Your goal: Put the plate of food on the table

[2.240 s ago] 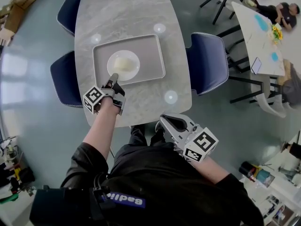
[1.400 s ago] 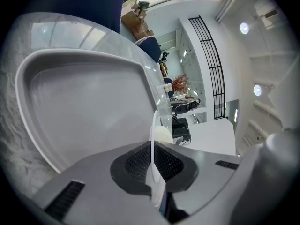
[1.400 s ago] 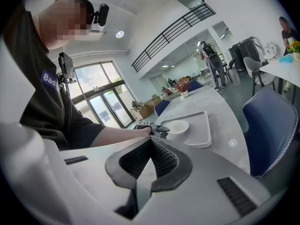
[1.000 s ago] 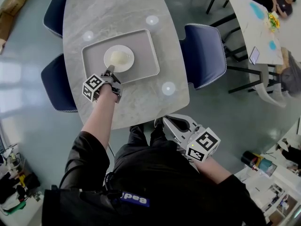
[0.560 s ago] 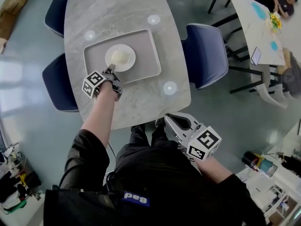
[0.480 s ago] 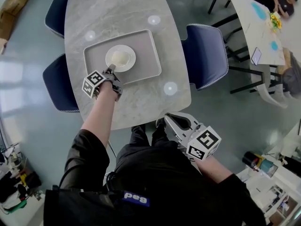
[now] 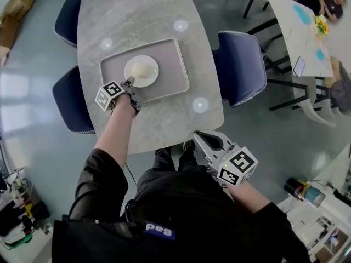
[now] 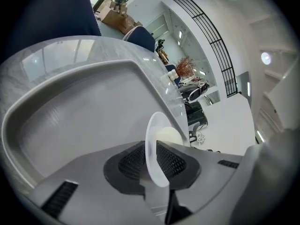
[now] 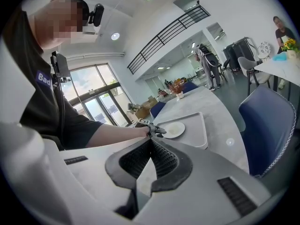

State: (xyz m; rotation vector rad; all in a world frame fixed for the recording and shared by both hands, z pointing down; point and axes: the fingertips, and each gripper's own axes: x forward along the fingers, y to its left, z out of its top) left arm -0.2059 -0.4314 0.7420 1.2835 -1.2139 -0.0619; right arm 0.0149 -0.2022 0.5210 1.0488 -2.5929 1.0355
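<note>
Plate of food (image 7: 141,70) sits inside the grey tray (image 7: 175,84) on the marble bench (image 7: 137,15). It looks thin, rigid and smooth, probably light but breakable. The pale food (image 7: 142,68) could slide if it tips, so the near rim is the sensible place to pinch, keeping it level. The left gripper (image 7: 129,83) is clamped on that near rim, one jaw above and one below. The right gripper (image 7: 202,142) hangs by the person's waist, well apart from the bench, jaws together on nothing.

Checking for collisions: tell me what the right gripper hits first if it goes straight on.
Probably the left gripper or the forearm behind it, at the plate; depth is unclear.
</note>
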